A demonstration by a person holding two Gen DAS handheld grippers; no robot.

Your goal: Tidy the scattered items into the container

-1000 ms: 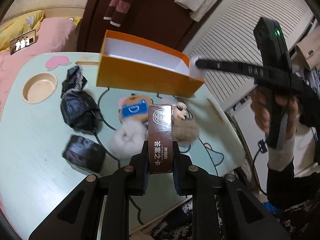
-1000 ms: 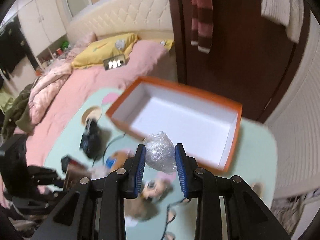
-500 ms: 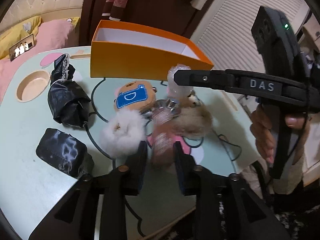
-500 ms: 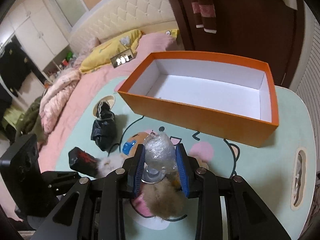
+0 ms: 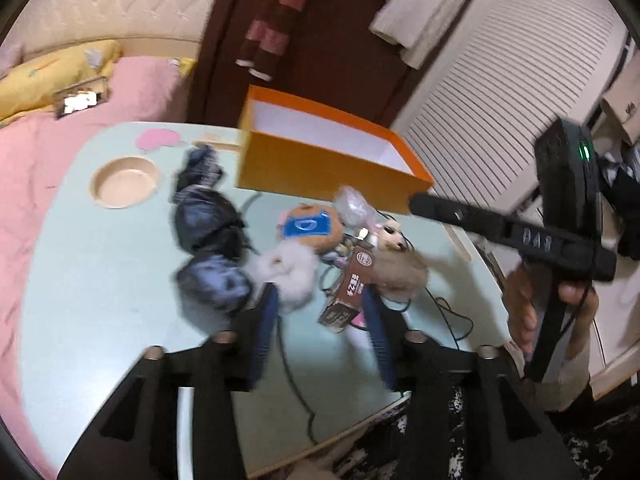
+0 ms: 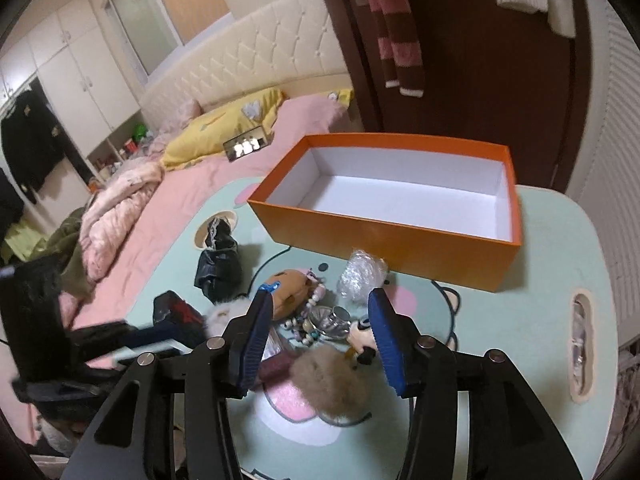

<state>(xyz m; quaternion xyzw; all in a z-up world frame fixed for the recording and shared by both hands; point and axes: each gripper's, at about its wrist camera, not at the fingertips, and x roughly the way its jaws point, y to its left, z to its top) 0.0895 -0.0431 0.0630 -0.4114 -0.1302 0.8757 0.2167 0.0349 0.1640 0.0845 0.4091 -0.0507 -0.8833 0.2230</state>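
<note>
An orange box with a white inside stands open at the far side of the mint table. My left gripper hovers over the pile with its jaws opening. A brown card box lies tilted on the table between them, close to the right finger. My right gripper also has its jaws opening, with nothing pressed between the pads. A clear-wrapped ball rests on the table just beyond it, against the orange box's front wall.
Loose on the table are two black bundles, a white pompom, a bear plush, a tan pompom and beads. A cup recess lies left. A pink bed borders the table.
The left gripper let go of the brown box, which now lies on the table. The right gripper released the wrapped ball in front of the orange box. Both pairs of jaws stand wider.
</note>
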